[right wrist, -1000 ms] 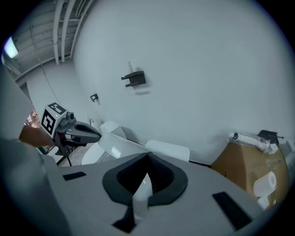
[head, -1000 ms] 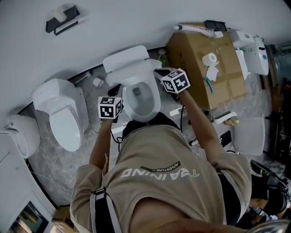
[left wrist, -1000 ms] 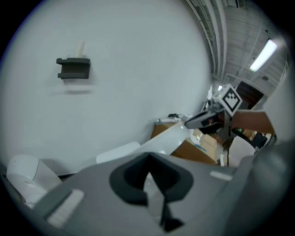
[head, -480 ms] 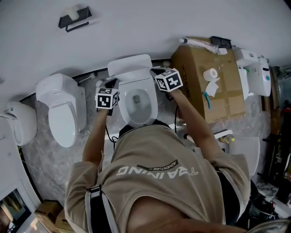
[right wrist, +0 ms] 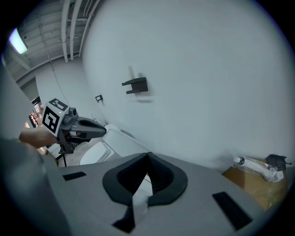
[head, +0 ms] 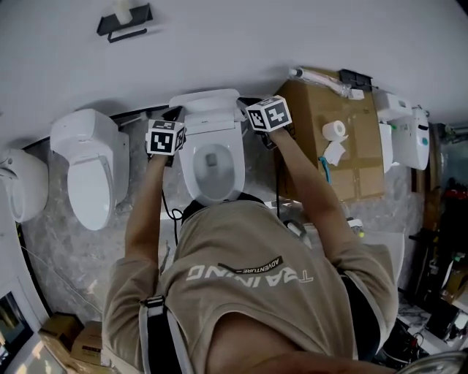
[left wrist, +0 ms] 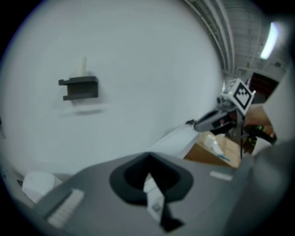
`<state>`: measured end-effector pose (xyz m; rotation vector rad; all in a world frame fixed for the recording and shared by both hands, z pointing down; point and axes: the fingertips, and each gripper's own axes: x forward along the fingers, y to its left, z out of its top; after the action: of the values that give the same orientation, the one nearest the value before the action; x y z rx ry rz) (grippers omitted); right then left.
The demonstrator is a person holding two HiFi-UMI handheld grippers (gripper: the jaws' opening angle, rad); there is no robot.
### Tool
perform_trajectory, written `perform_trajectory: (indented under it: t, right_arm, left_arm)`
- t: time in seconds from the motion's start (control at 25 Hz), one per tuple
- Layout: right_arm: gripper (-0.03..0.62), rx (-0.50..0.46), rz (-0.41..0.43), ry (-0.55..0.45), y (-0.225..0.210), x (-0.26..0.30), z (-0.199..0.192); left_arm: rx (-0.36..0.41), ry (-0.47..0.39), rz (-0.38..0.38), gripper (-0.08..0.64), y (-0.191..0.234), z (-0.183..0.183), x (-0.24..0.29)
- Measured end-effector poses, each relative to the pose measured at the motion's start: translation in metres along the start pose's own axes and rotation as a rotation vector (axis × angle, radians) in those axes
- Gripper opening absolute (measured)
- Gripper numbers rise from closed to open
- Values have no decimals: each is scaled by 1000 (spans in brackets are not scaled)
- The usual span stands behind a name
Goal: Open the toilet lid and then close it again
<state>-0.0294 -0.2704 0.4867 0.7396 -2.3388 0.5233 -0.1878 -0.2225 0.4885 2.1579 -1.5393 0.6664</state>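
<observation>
The white toilet point(head: 212, 164) stands in the middle of the head view with its bowl showing. Its lid point(head: 203, 102) is raised against the wall. My left gripper point(head: 174, 117) sits at the lid's left edge and my right gripper point(head: 245, 109) at its right edge. In the left gripper view the jaws meet at their tips point(left wrist: 147, 156) with nothing gripped, and the right gripper point(left wrist: 216, 120) shows across the lid point(left wrist: 177, 138). In the right gripper view the jaws point(right wrist: 148, 154) are also shut and hold nothing, and the left gripper point(right wrist: 85, 128) shows opposite.
A second white toilet point(head: 88, 172) with its lid down stands to the left, and a third fixture point(head: 22, 182) is farther left. A cardboard box point(head: 329, 146) with a paper roll point(head: 333, 130) is close on the right. A black holder point(head: 124, 20) hangs on the wall.
Both grippers have moved from beside the bowl toward the wall, to the two sides of the raised lid. The head view has shifted with them.
</observation>
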Motion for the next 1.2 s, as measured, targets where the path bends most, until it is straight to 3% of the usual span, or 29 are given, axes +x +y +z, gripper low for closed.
perform_trajectory:
  t: [0.44, 1.2]
  right_arm:
    - [12, 17, -33, 0, -21, 15, 33]
    - [12, 37, -44, -43, -66, 57, 91]
  left_arm:
    - [0, -46, 22, 5, 25, 33, 23]
    - [17, -18, 46, 5, 71, 73, 72]
